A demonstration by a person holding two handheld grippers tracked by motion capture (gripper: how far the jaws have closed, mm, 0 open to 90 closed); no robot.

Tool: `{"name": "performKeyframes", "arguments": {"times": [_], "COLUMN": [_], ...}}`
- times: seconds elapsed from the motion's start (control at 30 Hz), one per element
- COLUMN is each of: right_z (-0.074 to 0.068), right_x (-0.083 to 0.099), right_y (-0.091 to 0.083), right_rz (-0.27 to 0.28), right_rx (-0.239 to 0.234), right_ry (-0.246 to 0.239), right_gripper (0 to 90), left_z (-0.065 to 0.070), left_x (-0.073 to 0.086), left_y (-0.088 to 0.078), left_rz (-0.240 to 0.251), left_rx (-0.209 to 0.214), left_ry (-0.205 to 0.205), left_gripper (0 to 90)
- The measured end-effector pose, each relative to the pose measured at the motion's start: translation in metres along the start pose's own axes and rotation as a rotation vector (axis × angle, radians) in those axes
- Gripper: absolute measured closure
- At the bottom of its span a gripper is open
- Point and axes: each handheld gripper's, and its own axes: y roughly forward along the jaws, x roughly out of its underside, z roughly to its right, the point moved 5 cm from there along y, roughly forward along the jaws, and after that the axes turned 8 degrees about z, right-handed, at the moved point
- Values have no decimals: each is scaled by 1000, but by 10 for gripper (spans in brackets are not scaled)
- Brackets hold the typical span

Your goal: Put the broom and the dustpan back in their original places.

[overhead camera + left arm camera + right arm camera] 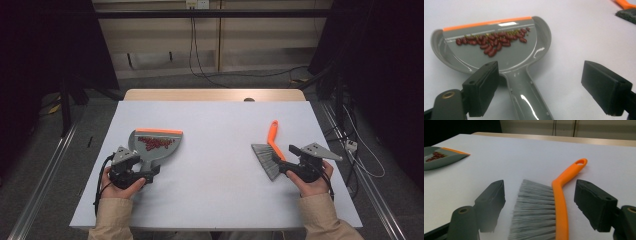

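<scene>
**Beans swept up, both tools let go**

You are at the close of the sweeping job, by my reading: the red beans (492,42) lie gathered in the dustpan (156,145), heaped just behind its orange lip, and none show loose on the white table (215,200). Your left gripper (541,87) has released; its jaws stand wide, with the dustpan's handle lying between them and touching neither pad. Your right gripper (546,207) is likewise spread, with the brush (544,210) lying flat between its jaws, ungripped.

The brush rests well to the right of the dustpan, its handle pointing away from you.

Next, you likely need only draw both hands back, straight off the handles, so that neither pad nudges the pan and spills the load.

The dustpan is glossy grey plastic, a shallow half-round scoop with raised walls and a troughed handle. The beans are small, smooth ovals, with a few greenish bits among them. The brush has a slim orange plastic handle with a hanging hole, and a fan of fine grey bristles.
</scene>
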Motion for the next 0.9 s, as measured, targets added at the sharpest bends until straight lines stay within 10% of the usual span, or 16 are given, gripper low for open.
{"name": "performKeyframes", "arguments": {"times": [0.9], "right_z": [-3], "right_x": [15], "right_y": [-26], "right_rz": [-26], "right_rx": [-93], "right_ry": [-37], "right_gripper": [243], "left_z": [-1], "left_x": [-6], "left_y": [-15], "left_rz": [106], "left_rx": [149], "left_ry": [30], "left_gripper": [110]}}
